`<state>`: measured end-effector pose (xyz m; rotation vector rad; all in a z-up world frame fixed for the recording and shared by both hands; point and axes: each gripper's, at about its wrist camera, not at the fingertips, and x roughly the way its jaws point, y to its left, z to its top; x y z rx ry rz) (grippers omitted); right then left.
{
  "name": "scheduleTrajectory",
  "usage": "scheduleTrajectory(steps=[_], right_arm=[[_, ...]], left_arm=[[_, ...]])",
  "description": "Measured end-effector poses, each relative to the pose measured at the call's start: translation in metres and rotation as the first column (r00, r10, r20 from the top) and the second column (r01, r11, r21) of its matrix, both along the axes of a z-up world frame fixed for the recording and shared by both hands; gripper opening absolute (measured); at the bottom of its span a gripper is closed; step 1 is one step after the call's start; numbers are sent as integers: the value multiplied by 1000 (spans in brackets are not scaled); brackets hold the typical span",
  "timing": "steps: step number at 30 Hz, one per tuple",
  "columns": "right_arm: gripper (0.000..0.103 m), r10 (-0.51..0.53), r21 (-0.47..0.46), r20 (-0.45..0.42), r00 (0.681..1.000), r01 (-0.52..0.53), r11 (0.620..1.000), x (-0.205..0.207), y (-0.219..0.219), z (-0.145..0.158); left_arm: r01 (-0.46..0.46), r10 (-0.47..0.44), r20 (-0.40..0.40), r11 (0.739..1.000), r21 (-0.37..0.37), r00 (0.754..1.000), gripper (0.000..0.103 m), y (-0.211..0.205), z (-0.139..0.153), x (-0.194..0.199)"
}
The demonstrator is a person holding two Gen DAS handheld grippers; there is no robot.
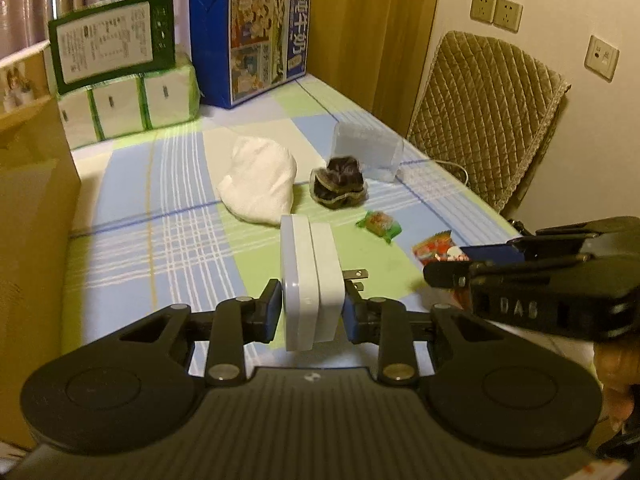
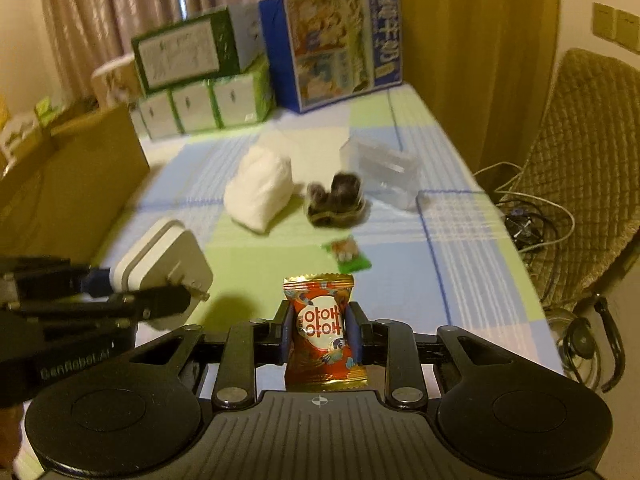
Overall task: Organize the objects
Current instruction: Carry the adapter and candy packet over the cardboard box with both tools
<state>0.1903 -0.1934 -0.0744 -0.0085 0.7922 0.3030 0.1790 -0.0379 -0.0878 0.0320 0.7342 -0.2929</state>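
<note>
Your left gripper (image 1: 310, 304) jaws clench a white plug adapter (image 1: 310, 280) upright between them; your right gripper (image 2: 318, 334) jaws pinch a red snack packet (image 2: 319, 330); the slick wrapper could slip if you tilt.

Bench (image 1: 168, 216) covered in a blue, green and white checked cloth. At the far edge: blue carton (image 1: 250, 42) and wrapped tissue packs (image 1: 128, 106) with a green box (image 1: 114, 44) on top. Mid-bench: white cloth bundle (image 1: 260, 184), dark hairy thing (image 1: 339, 184), clear plastic box (image 1: 368, 152) toward the right edge, green candy (image 1: 379, 225) nearer.
</note>
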Motion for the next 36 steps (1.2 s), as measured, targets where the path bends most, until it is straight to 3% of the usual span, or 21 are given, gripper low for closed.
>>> scheduleTrajectory(steps=[12,21,36], right_arm=[[25,-41,69,22,999,39,997,-43,15,77],[25,-15,71,25,1000,13,997,-67,39,96],[25,75,84,42,996,-78,993,-90,79,109]], left_arm=[[-62,62,21,998,6,998,26,28,79,-43],[-100,100,12,995,30,995,26,61,109,-74],[-164,163,37,986,21,986,26,94,131,-110]])
